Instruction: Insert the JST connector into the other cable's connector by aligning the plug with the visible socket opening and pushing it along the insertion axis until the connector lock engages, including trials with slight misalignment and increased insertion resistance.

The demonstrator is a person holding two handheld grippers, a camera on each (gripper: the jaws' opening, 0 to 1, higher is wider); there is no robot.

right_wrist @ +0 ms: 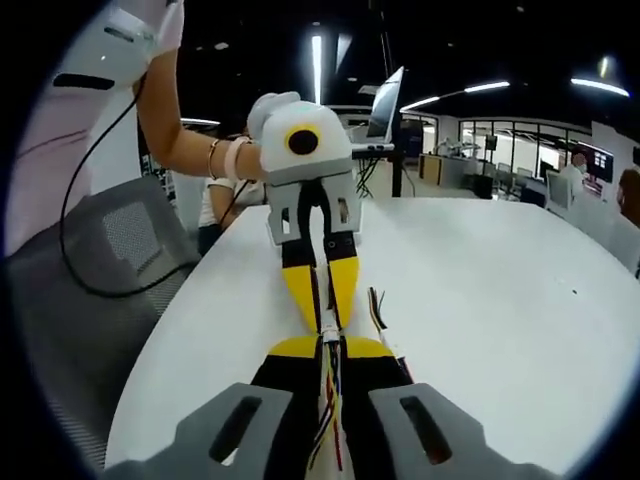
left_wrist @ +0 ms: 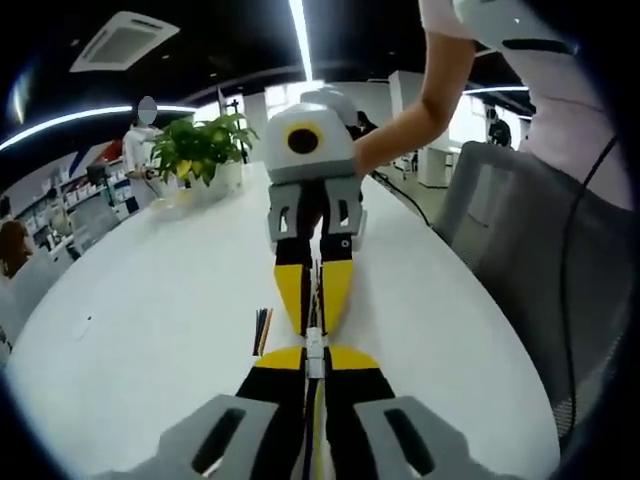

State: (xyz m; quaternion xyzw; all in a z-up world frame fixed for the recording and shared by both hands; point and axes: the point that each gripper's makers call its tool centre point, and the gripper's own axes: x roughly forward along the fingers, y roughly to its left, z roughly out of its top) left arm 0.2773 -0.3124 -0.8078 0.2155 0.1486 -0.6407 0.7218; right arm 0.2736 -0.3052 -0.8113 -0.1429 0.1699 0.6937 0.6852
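My left tongs [left_wrist: 316, 372] and right tongs [right_wrist: 330, 358] meet tip to tip, each clamped on its small white JST connector [left_wrist: 314, 348] with thin coloured wires [right_wrist: 377, 308] trailing. Halves look touching, likely partly mated; lock unconfirmed, final push left. White oval table [left_wrist: 150, 330] beneath, potted green plant [left_wrist: 200, 148] beyond.

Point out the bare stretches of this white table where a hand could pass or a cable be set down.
Left gripper view: the white oval table is bare between the loose coloured wires and the potted green plant. Right gripper view: bare tabletop right of the wires. It is crowded on the centre line, where the two yellow-and-black tools meet tip to tip.
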